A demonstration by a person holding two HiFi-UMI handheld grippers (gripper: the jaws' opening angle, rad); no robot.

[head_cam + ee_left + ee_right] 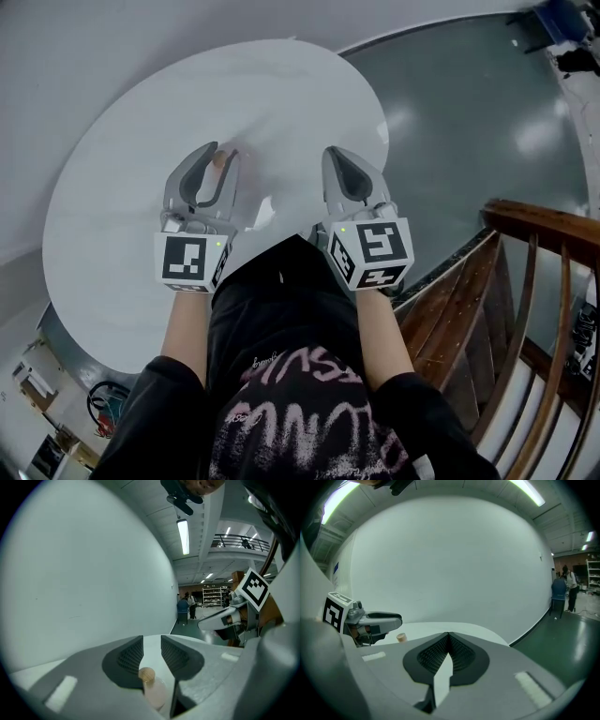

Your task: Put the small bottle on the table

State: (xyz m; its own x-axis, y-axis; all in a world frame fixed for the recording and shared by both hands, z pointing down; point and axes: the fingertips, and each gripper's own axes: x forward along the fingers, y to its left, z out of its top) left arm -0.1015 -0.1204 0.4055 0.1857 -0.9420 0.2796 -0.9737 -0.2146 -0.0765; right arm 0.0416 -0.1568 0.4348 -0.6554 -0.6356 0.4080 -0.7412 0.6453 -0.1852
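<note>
One round white worktop (187, 112) is shown from above, with one wooden stair rail (525, 281) at its right. Two grippers are held side by side over its near edge on bare, parallel forearms extended from black sleeves, each marker cube turned up towards the head camera. The left gripper (219, 152) is seen with its jaws apart, and one small bottle (153, 691) is set upright between them. A strip of worktop is visible between the bottle's pale body and the jaw nearer the right gripper (336, 155), whose jaws are pressed together on nothing. The bottle's body is shown only in the left gripper view. In the head view and the right gripper view only its one cork stopper (401, 638) is made out, under the left gripper's jaws. The bottle's base is not shown in any view. Two distant people (186, 605) are recorded only in the gripper views.
</note>
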